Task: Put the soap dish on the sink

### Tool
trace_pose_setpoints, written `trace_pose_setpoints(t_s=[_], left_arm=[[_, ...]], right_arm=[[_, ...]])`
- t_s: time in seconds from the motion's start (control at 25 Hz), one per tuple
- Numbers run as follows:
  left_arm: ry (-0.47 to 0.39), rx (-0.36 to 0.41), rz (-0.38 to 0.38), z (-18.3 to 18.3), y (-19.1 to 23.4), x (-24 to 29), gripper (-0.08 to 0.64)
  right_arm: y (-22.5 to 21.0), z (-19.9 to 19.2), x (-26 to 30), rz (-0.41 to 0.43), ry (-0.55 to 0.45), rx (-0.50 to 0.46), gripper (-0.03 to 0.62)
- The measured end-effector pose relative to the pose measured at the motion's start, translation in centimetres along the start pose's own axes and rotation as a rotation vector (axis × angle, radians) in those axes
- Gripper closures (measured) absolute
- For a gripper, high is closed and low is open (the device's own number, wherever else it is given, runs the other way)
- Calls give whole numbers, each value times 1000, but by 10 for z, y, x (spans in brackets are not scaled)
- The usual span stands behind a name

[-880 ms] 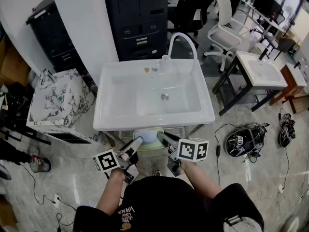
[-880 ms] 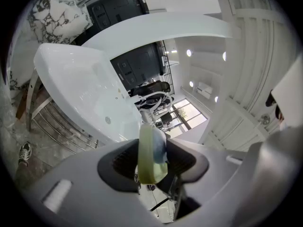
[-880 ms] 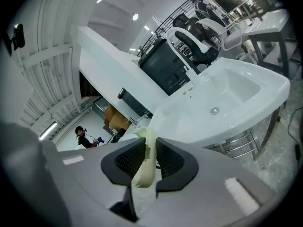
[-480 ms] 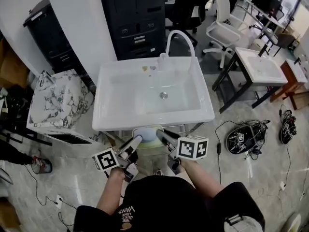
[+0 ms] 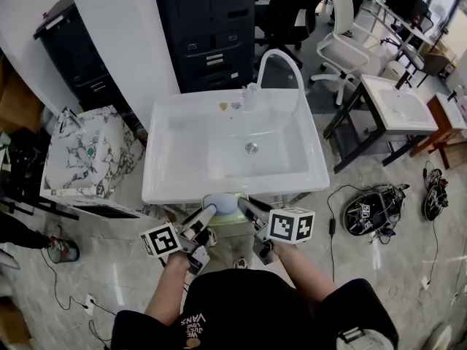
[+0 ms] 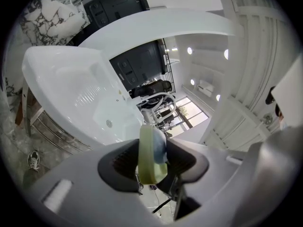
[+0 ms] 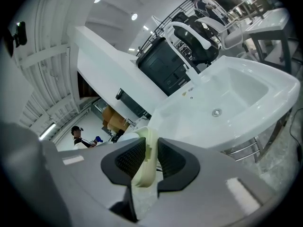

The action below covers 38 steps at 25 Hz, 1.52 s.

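A pale green soap dish carries a pale blue bar of soap. The dish is held in the air just in front of the white sink's front rim, outside the basin. Its long axis runs side to side, parallel to that rim, with the open side up. The left hand-held gripper is clamped partway closed on the dish's left end. The right hand-held gripper pinches the right end's thin edge between nearly closed jaws. The basin shows a drain.
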State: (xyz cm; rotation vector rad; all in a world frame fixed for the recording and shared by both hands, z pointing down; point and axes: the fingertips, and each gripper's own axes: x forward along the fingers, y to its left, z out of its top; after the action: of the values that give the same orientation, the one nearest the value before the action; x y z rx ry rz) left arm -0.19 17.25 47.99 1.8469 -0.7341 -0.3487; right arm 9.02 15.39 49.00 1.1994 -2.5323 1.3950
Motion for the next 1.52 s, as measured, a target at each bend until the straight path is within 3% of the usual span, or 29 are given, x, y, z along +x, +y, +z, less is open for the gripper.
trace_pose_setpoints(t_s=[0.92, 1.24, 1.52], left_arm=[[130, 47, -31, 142, 64, 44, 359], [177, 53, -40, 161, 87, 63, 358], [155, 65, -34, 174, 101, 90, 359]], right_arm=[[-8, 76, 132, -91, -95, 12, 523], [-26, 87, 156, -120, -143, 59, 523], [-49, 105, 173, -116, -137, 57, 523]])
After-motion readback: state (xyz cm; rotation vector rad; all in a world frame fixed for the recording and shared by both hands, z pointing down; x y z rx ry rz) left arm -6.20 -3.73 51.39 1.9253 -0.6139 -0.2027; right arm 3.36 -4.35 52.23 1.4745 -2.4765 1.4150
